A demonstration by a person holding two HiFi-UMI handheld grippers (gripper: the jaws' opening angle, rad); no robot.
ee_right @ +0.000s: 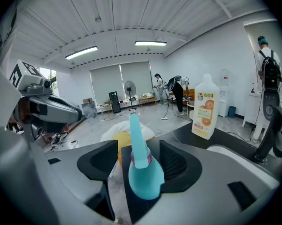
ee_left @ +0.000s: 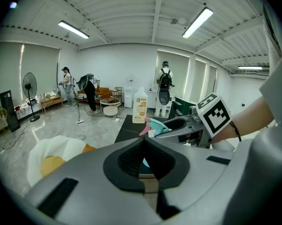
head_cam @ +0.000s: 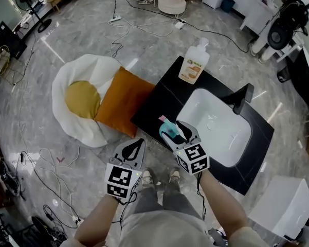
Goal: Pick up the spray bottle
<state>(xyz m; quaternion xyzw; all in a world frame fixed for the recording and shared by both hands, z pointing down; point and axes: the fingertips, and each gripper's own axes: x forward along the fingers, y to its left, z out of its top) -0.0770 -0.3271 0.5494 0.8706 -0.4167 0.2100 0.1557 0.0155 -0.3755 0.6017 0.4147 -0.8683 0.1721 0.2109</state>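
The right claw [ee_right: 138, 146] stands wide open. The teal spray bottle [ee_right: 143, 177] sits upright between its two jaws, pink-collared neck and long trigger head pointing away from the camera. A strip of table shows between the bottle and the left-hand jaw, so the pads are not clamped on it. In the head view the bottle is at the near left corner of the black table [head_cam: 159, 104], just left of centre frame, with the claw's tips on either side of it.

The left claw [ee_left: 143, 139] has its jaws closed tip to tip with nothing between them. It hangs off the table's edge at lower centre of the head view, over the floor [head_cam: 67, 35], just beside the right claw.

Right of the bottle a white sink [head_cam: 223, 138] is set into the table, with a dark faucet [head_cam: 242, 98] at its far rim. A white soap bottle [head_cam: 193, 63] with an orange label stands at the table's far corner, upper centre. At the left of the frame an orange cushion [head_cam: 121, 102] lies against the table and overlaps a white cushion [head_cam: 77, 71] with a yellow centre.
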